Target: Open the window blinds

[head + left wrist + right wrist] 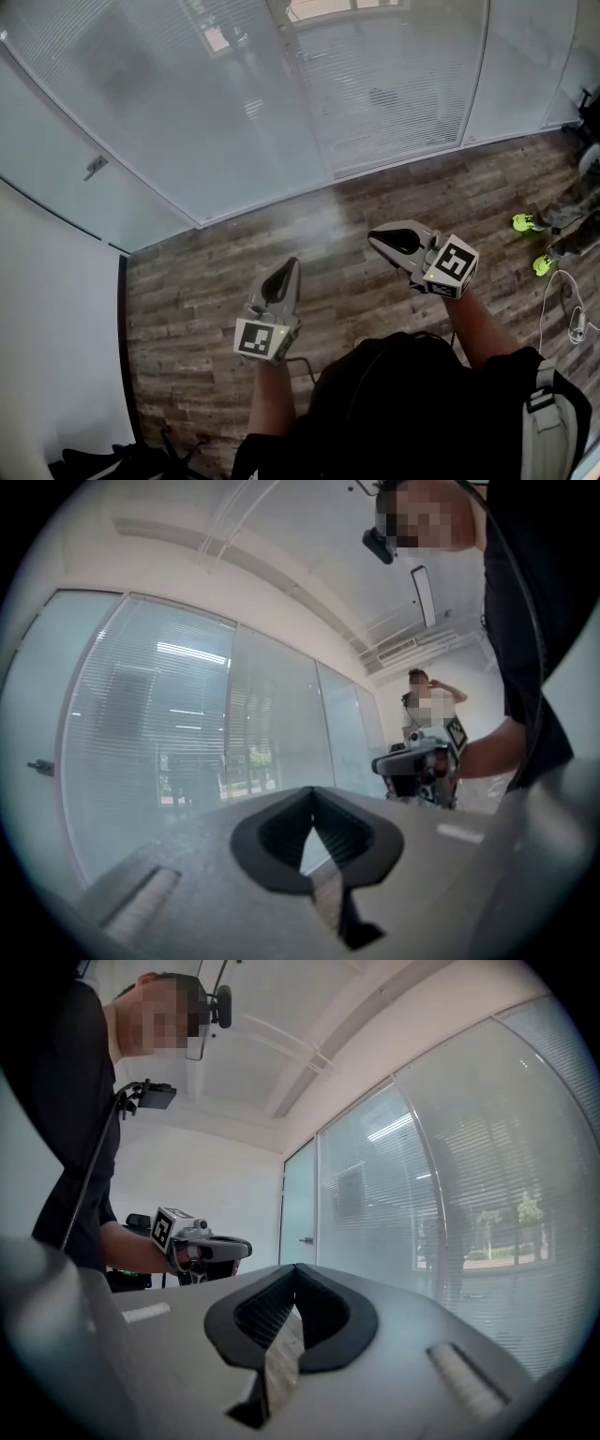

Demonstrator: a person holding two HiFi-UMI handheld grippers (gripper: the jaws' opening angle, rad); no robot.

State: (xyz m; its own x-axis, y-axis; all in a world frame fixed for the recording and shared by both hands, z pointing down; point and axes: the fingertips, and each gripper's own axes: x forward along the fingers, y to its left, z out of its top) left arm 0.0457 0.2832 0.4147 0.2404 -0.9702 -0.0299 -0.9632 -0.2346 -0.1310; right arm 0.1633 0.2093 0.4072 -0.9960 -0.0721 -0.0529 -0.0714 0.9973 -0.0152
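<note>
- Two grippers in the head view: left gripper [290,266] lower centre-left, right gripper [375,240] centre-right, well apart from each other.
- Left gripper view: jaws pressed together at the tips, nothing between them.
- Right gripper view: same, closed tip to tip, nothing held.
- Both point toward the glass wall [141,178]; neither touches it.
- Task item: window blinds [384,84] fill the upper centre of the head view. They are down, with the slats horizontal. Can't tell if they sit behind the glass or inside it.
- Small door handle [95,167] on the glass at upper left.
- Under the grippers: wood floor [206,281].
- Right edge: a second person's yellow-green shoes [530,225], with a white cable [562,309] below them.
</note>
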